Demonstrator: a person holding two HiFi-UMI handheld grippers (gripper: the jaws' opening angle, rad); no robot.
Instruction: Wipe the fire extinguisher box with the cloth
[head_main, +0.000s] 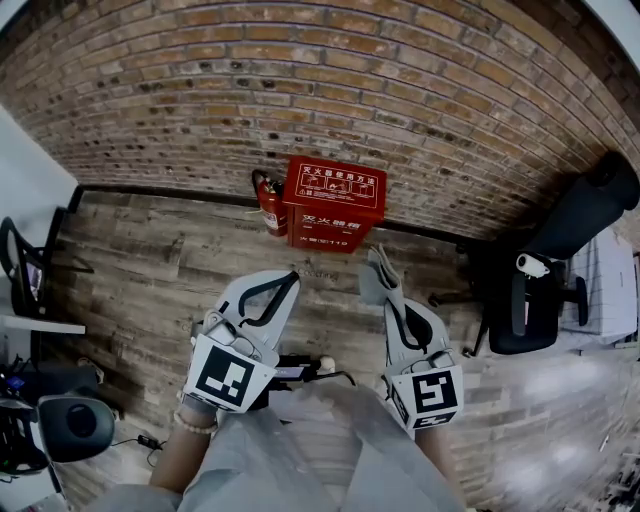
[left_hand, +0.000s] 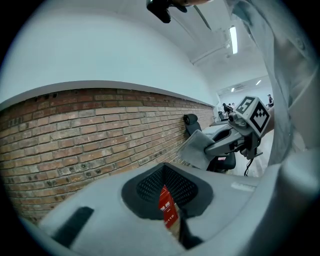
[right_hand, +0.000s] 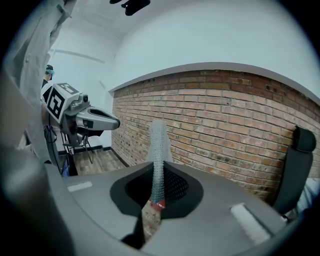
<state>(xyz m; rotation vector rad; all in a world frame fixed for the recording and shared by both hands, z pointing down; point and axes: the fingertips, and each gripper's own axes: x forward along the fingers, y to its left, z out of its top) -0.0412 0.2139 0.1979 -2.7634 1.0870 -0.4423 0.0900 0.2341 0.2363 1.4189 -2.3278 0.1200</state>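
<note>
Two tongs are hovering near the rigid red metal fire extinguisher box (head_main: 334, 204) standing on the wooden floor (head_main: 150, 260) against the brick wall (head_main: 300, 80), the right tongs (head_main: 388, 290) pinching a soft, light grey cloth (head_main: 374, 272) by its edge, and the left tongs (head_main: 293, 277) holding nothing, jaws together.

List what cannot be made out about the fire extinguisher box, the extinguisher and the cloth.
- Head view: the fire extinguisher is partly hidden behind the fire extinguisher box.
- Head view: the box's print is too small to read.
- Left gripper view: only a red sliver of the box shows between the jaws.
- Right gripper view: the cloth stands edge-on, its spread unclear.
</note>
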